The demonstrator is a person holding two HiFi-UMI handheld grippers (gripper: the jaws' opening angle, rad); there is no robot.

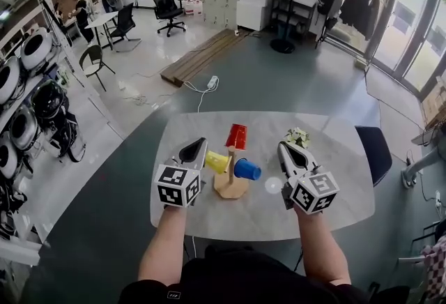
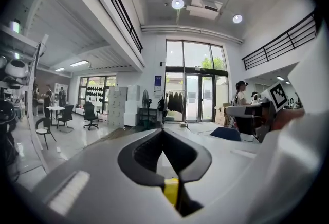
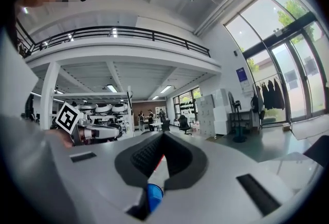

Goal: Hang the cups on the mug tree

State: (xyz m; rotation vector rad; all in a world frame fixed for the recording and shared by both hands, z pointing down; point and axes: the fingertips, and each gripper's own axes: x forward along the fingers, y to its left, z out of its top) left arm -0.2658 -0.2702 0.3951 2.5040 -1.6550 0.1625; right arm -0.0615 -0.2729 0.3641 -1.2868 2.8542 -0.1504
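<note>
A wooden mug tree (image 1: pixel 231 185) stands about midway between the tabletop's (image 1: pixel 334 192) left and right edges, and a little closer to the near edge than to the far one. Three cups hang on it. A red cup (image 1: pixel 236 136) sits highest, on the side toward the far edge. A yellow cup (image 1: pixel 217 162) sticks out toward the left edge, and a blue cup (image 1: pixel 247 169) toward the right edge.

The left tongs (image 1: pixel 198 148) hang above the tabletop just left of the yellow cup. Their tips are pressed together with nothing between them, and in the left gripper view only a sliver of yellow shows through the gap behind the tips. The right tongs (image 1: pixel 284 149) hover right of the blue cup, apart from it. They too are closed on nothing, with a bit of blue showing below the tips in the right gripper view.

A small leafy clump (image 1: pixel 297 137) lies near the far edge, just beyond the right tongs.
</note>
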